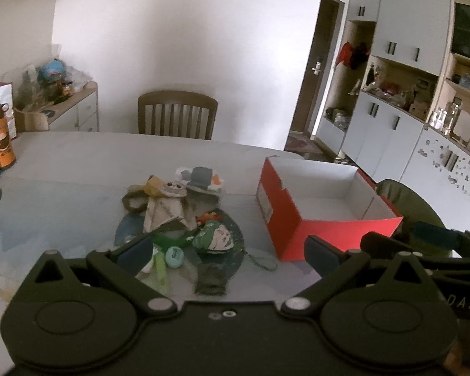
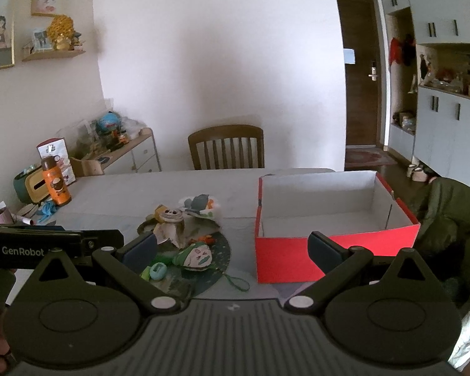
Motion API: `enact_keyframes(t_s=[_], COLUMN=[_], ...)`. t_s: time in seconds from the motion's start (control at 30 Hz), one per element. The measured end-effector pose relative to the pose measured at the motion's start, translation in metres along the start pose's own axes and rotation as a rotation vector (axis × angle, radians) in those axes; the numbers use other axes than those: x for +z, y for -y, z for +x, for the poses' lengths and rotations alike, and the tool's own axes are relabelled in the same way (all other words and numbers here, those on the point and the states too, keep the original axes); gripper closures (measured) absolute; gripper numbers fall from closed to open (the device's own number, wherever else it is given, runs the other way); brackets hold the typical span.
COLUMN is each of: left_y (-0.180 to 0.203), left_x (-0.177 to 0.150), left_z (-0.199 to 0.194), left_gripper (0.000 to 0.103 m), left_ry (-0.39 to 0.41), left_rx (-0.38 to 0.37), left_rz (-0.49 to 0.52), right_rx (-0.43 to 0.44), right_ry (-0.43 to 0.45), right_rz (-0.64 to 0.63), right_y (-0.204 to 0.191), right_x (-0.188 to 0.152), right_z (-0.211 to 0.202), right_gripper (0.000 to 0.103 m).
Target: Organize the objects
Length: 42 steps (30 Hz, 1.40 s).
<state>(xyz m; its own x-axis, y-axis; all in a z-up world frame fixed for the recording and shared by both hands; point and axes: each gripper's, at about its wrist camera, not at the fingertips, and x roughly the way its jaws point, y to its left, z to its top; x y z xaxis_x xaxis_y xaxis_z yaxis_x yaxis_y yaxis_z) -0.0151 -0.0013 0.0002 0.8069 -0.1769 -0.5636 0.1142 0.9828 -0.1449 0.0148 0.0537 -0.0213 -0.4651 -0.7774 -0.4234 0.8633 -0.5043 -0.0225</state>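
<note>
A heap of small craft toys (image 1: 178, 210) (image 2: 185, 225) lies on a dark round mat (image 1: 232, 260) (image 2: 219, 266) in the middle of the table. In it are a beige paper figure (image 1: 166, 206), a green-and-white painted face (image 1: 214, 238) (image 2: 195, 255) and a small teal piece (image 1: 174, 257) (image 2: 157, 271). To its right stands a red shoebox (image 1: 329, 235) (image 2: 285, 260), white inside and with nothing in it. My left gripper (image 1: 225, 253) hovers open just short of the heap. My right gripper (image 2: 232, 250) is open too, between the heap and the box.
The table (image 1: 78, 163) (image 2: 141, 188) carries an orange flask (image 1: 0, 138) (image 2: 55, 185) at far left. A wooden chair (image 1: 177, 114) (image 2: 226, 147) stands behind it. A chair draped with a dark green jacket (image 2: 448, 219) sits right of the box. Cabinets line the right wall.
</note>
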Motion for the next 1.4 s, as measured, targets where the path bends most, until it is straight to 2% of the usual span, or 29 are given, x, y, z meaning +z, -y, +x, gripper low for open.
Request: enact_keyframes(t_s=[0.2,0.4,0.7,0.97,1.2,1.33,1.4], left_y=[-0.025,-0.065,-0.109,-0.124,-0.128,-0.132,-0.133], left_x=[0.003,0.004,-0.011,-0.019,-0.027,-0.029,-0.027], left_z=[0.02,0.061,0.136,0.175,0.198,0.203,0.204], left_gripper=[0.001,0.001,0.003,0.003,0.014,0.016,0.021], left_ry=[-0.035,-0.085,-0.191,-0.242,-0.298,-0.301,-0.306], left_rx=[-0.012,0.001,0.007,-0.019,-0.065,-0.088,-0.104], left_rz=[-0.004,0.022,0.126,0.195,0.223,0.219,0.215], right_rx=[-0.006,-0.042,-0.1,-0.149,-0.152,-0.157,-0.156], right_ry=[-0.031,-0.087,-0.21,-0.314,-0.435,-0.464,-0.478], right_rz=[-0.031,-0.027,-0.037,-0.035,0.01,0.029,0.024], right_y=[-0.011,-0.019,-0.043,-0.066,-0.072,-0.076,-0.078], right_x=[0.002,0.003,-0.003,-0.02,-0.038,-0.046,-0.049], right_z=[0.018,0.051,0.112,0.166,0.21,0.224,0.229], right_gripper=[0.0,0.0,0.0,0.0,0.001,0.003,0.006])
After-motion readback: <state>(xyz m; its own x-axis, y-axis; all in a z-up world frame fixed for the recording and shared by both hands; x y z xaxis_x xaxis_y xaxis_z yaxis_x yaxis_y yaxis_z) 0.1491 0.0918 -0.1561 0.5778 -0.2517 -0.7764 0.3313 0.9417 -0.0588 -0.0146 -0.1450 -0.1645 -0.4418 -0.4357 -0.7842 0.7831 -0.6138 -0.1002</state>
